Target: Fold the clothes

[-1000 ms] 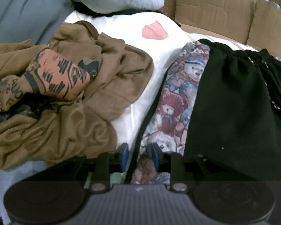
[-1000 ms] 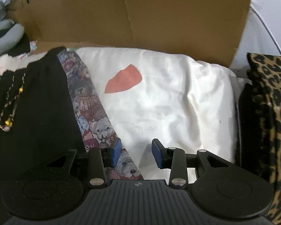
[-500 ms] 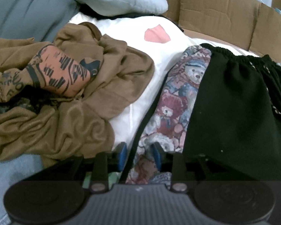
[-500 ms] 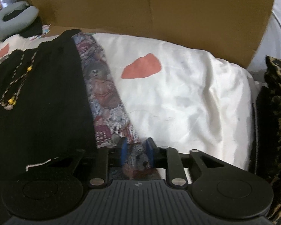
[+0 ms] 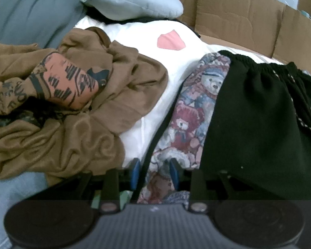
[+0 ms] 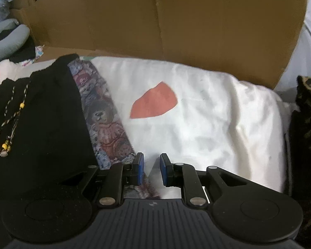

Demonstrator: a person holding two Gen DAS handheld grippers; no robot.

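A black garment [image 5: 259,114] with a gathered waistband and a beaded braided cord [image 6: 10,124] lies flat on white bedding [image 6: 217,114]. A strip of teddy-bear print fabric [image 5: 197,108] shows along each of its sides. My left gripper [image 5: 154,172] is open, and the near end of the left bear strip with its black trim lies between the fingers. My right gripper [image 6: 152,169] is open by a narrow gap at the near end of the right bear strip [image 6: 105,124]. That strip passes under its left finger, and a corner shows low in the gap.
A crumpled brown garment [image 5: 93,128] with an orange-and-black patterned sleeve [image 5: 66,85] lies heaped to the left. A grey neck pillow [image 5: 134,2] sits at the back. Cardboard walls [image 6: 197,20] close off the far side. Leopard-print fabric [image 6: 309,124] hangs at the right edge.
My right gripper's jaws have narrowed from wide apart. It moved onto the bear strip's near end, then settled slightly to its right. The left gripper has hardly moved.
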